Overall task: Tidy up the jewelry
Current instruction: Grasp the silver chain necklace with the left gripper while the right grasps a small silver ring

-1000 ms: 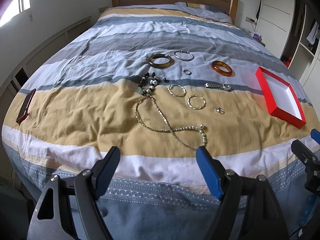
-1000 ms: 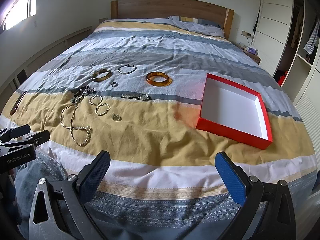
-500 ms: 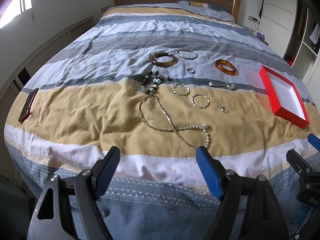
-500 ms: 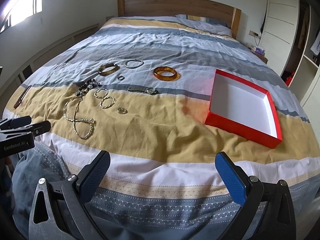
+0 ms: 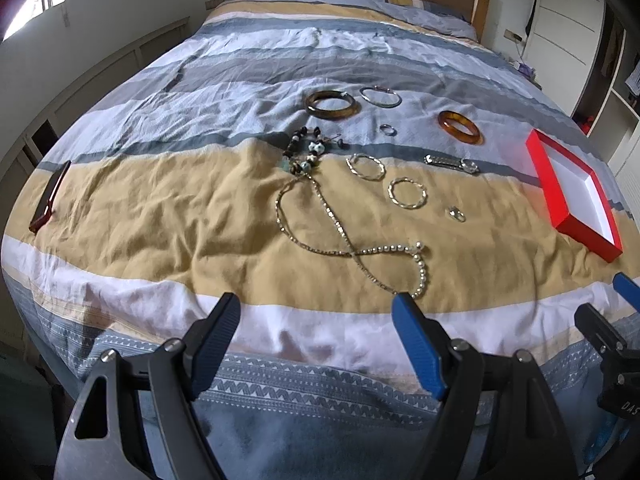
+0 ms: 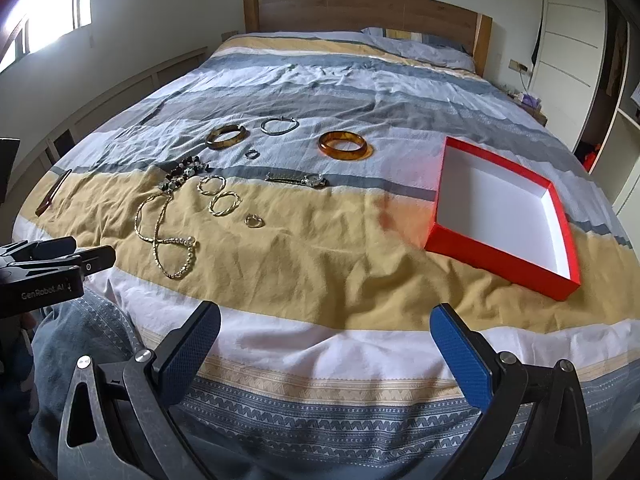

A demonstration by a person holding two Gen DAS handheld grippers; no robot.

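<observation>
Jewelry lies spread on the striped duvet: a long gold necklace (image 5: pixel 340 236) (image 6: pixel 166 236), a beaded bracelet (image 5: pixel 306 152), two gold hoops (image 5: pixel 407 193) (image 6: pixel 224 203), a dark bangle (image 5: pixel 331 105), an amber bangle (image 5: pixel 460 127) (image 6: pixel 344 145), a silver bangle (image 5: pixel 380 97), a watch (image 5: pixel 452 163) (image 6: pixel 298 179) and small rings (image 5: pixel 456 214). An empty red box (image 6: pixel 500 256) (image 5: pixel 548 184) with a white inside sits at the right. My left gripper (image 5: pixel 316 312) is open and empty at the bed's foot, just short of the necklace. My right gripper (image 6: pixel 324 324) is open and empty, short of the box.
A dark red flat case (image 5: pixel 50 196) lies at the bed's left edge. The wooden headboard (image 6: pixel 368 10) and a pillow (image 6: pixel 420 46) are at the far end. White wardrobes (image 6: pixel 576 40) stand to the right. The left gripper's body (image 6: pixel 48 268) shows in the right wrist view.
Both grippers have moved forward toward the bed; the jewelry and the red box look closer. Nothing on the bed has moved.
</observation>
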